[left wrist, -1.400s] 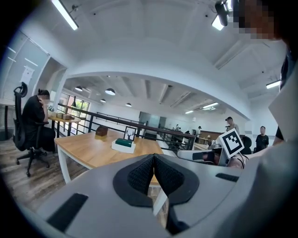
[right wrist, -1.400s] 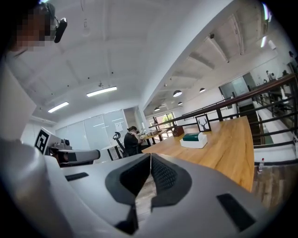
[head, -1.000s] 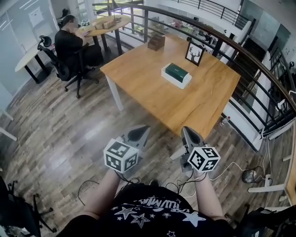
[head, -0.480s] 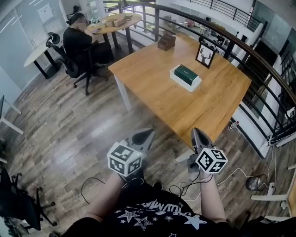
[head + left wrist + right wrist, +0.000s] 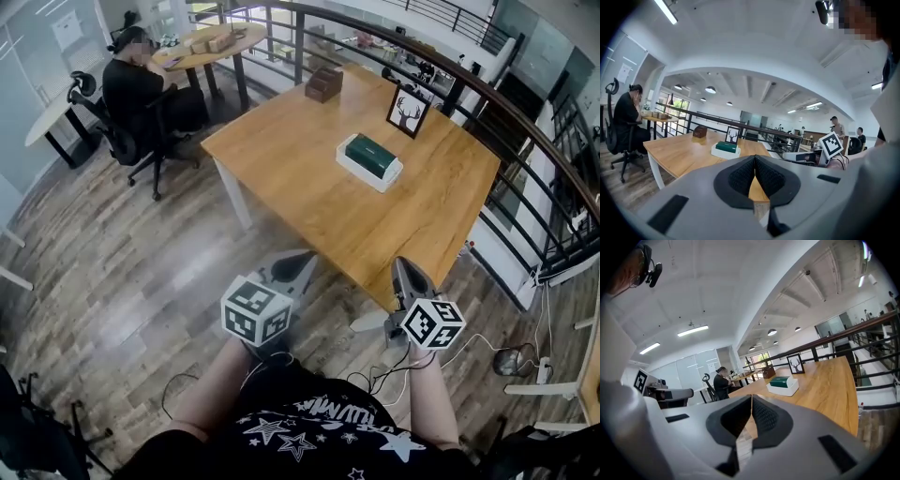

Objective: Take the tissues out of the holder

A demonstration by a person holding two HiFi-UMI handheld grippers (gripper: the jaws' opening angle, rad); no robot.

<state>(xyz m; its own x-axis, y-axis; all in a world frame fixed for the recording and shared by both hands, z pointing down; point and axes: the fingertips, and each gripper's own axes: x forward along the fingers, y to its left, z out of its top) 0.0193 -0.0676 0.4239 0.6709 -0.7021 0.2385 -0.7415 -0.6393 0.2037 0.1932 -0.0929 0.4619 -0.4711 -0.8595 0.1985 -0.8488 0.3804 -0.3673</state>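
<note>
A white holder with a green tissue pack in it (image 5: 369, 161) rests near the middle of the wooden table (image 5: 309, 178); it also shows in the left gripper view as the holder (image 5: 725, 149) and in the right gripper view as the holder (image 5: 783, 385). My left gripper (image 5: 302, 262) and right gripper (image 5: 406, 269) hover over the floor just short of the table's near corner, well away from the holder. Both have their jaws shut with nothing between them, as seen for the left gripper (image 5: 754, 158) and the right gripper (image 5: 751, 397).
A framed deer picture (image 5: 409, 112) and a small wooden box (image 5: 322, 83) stand at the table's far side. A black railing (image 5: 487, 94) runs behind the table. A person (image 5: 131, 84) sits on an office chair at another table, far left. Cables (image 5: 469, 342) lie on the floor.
The view has shifted a little between frames; both grippers stay shut in front of me, edging slightly closer to the table's near corner.
</note>
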